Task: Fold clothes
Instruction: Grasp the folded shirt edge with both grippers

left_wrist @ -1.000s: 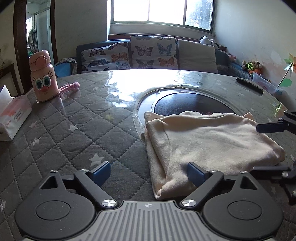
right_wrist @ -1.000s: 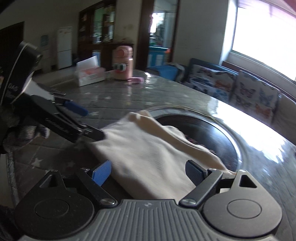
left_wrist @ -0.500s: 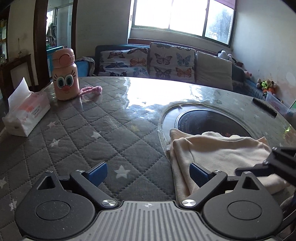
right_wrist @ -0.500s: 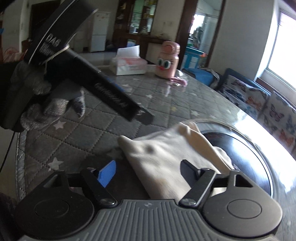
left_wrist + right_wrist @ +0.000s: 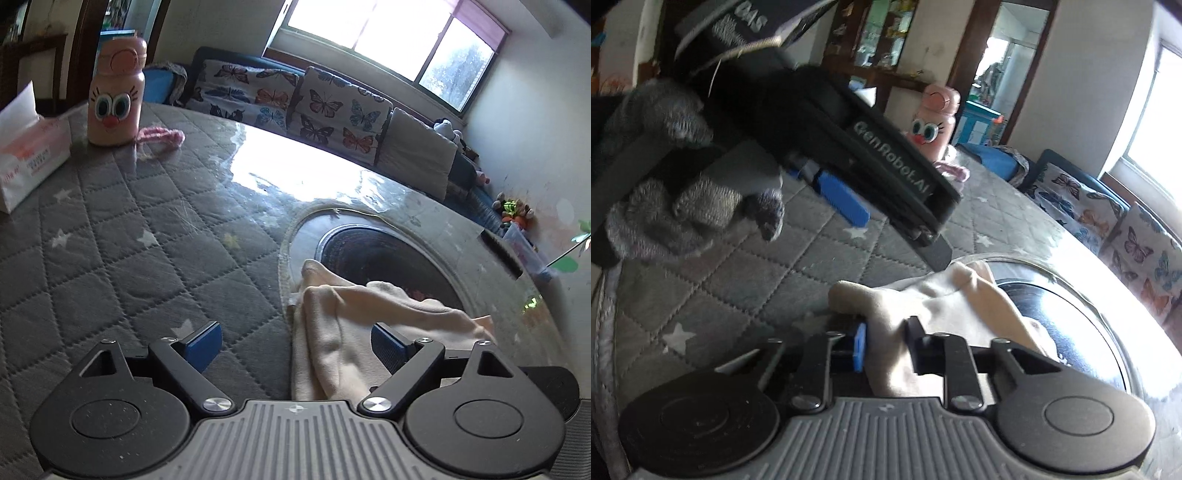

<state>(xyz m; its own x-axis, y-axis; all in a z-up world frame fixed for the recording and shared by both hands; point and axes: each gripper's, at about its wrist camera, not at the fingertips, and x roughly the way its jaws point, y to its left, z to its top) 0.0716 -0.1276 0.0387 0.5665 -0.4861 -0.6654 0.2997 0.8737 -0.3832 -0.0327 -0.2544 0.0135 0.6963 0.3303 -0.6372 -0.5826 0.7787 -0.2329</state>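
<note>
A folded cream garment point(image 5: 362, 314) lies on the round table by the dark glass hob point(image 5: 384, 258). My left gripper point(image 5: 295, 341) is open, just above the table, with the garment's left edge between its blue pads point(image 5: 205, 341). In the right wrist view my right gripper point(image 5: 886, 343) is shut on the near edge of the cream garment point(image 5: 945, 306), which bunches up between its fingers. The left gripper point(image 5: 886, 218), held in a grey-gloved hand, hangs above it.
The table has a grey quilted star cover point(image 5: 110, 236). A pink cartoon bottle point(image 5: 116, 96), a pink cloth point(image 5: 162, 134) and a tissue box point(image 5: 26, 147) stand at the far left. A butterfly-cushion sofa point(image 5: 317, 107) is behind the table.
My right gripper has closed on the garment's near edge and the cloth has bunched up. My left gripper has drawn back and tilted, staying open.
</note>
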